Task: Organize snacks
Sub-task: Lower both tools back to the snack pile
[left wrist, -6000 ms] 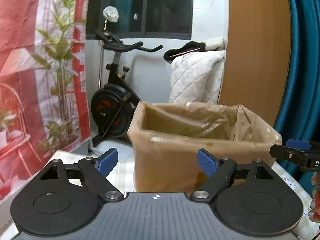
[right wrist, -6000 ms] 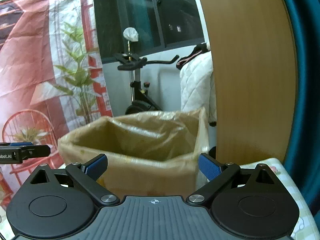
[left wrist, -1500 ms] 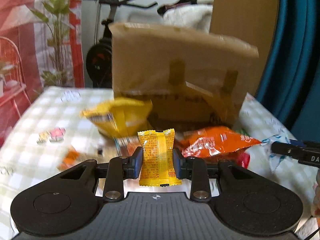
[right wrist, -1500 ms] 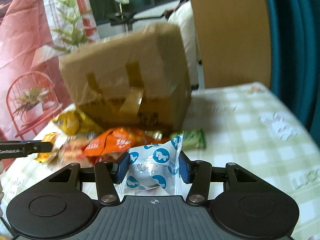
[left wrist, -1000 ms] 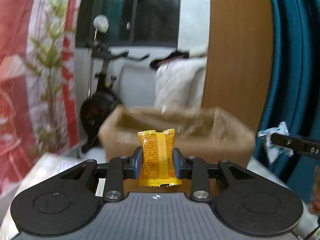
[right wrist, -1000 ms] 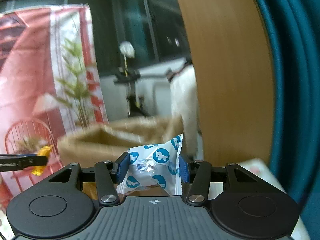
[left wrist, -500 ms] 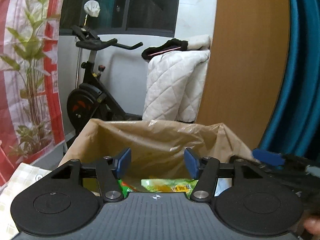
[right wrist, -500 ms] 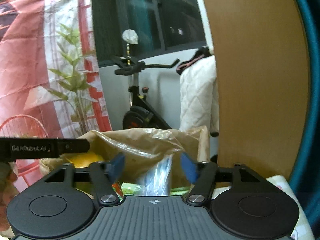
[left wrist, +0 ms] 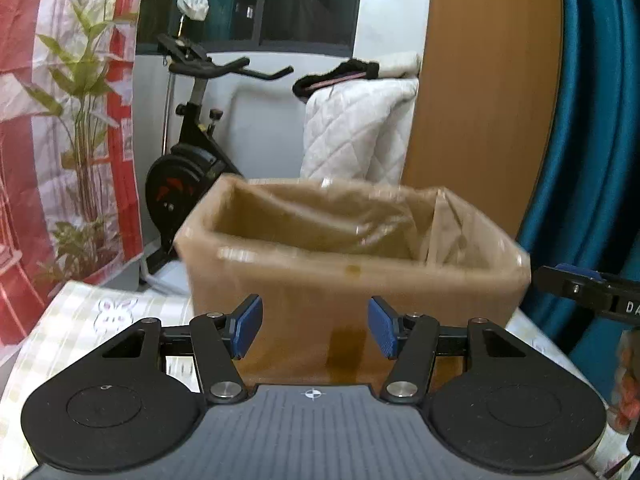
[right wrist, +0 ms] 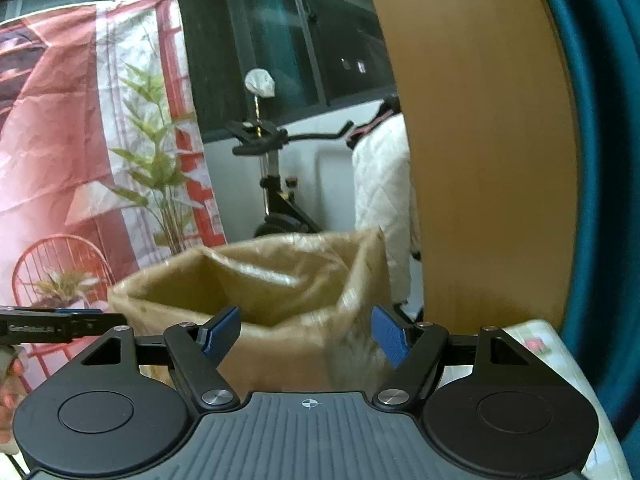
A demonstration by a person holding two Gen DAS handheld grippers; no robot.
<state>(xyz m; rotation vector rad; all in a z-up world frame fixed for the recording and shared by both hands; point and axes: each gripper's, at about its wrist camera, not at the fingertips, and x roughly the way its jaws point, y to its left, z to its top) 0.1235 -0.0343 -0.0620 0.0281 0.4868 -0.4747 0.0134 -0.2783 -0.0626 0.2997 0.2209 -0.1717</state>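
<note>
A brown cardboard box lined with clear plastic stands on the checked tablecloth straight ahead. My left gripper is open and empty, just in front of the box's near wall. My right gripper is open and empty, facing the same box from its right side. The right gripper's tip shows at the right edge of the left wrist view. The left gripper's tip shows at the left edge of the right wrist view. The box's contents are hidden from here.
An exercise bike and a white quilted cover stand behind the table. A wooden panel and a teal curtain rise at the right. A red printed hanging is at the left.
Both grippers carried snack packets up over the box, opened and dropped them in. They have since drawn back and lower, open and empty, so the box's inside no longer shows.
</note>
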